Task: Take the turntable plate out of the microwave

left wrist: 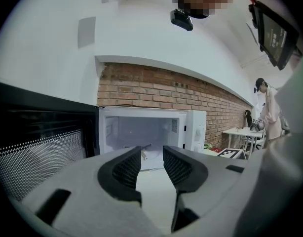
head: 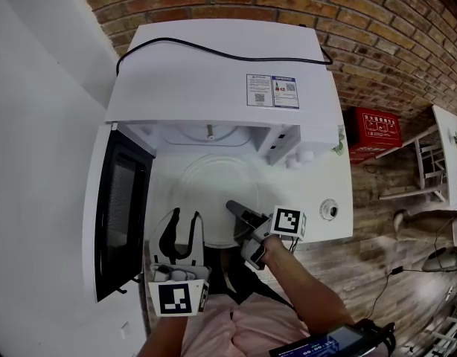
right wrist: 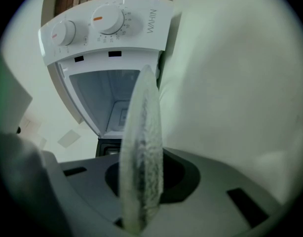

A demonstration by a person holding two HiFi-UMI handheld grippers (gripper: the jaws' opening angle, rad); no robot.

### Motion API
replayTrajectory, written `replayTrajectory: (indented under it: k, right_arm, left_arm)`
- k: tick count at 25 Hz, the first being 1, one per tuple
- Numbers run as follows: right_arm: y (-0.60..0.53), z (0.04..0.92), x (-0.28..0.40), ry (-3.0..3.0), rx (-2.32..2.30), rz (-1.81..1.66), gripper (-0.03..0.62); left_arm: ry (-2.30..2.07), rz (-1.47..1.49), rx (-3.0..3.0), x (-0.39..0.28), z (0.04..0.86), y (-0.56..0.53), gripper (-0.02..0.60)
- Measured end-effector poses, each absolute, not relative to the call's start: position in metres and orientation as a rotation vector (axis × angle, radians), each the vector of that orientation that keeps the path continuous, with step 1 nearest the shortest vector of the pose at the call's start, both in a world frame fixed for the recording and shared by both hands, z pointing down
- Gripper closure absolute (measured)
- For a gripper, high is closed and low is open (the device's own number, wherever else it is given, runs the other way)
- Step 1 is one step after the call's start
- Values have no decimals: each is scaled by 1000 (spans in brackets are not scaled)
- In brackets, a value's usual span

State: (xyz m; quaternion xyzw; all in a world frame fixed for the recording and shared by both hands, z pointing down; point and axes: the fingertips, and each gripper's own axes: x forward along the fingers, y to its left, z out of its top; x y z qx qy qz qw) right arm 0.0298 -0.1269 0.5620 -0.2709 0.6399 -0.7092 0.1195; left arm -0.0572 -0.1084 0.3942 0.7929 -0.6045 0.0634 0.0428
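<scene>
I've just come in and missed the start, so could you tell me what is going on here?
A person with a gripper in each hand is working at a microwave whose door is open. The right gripper is shut on the rim of the glass plate, which is outside the cavity, over the table. The left gripper is open and empty beside it.

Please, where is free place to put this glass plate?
Bare tabletop lies right of the right tool and its glass plate, up to the table edge, around a round fitting. Left is crowded: open door, left tool.
</scene>
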Motion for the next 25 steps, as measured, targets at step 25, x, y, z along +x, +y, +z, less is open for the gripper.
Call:
replayTrajectory:
  k: [25]
  right_arm:
    - [-124, 564, 31, 1853, -821, -2095, 557]
  left_arm:
    - [-1843, 204, 2436, -57, 393, -114, 436]
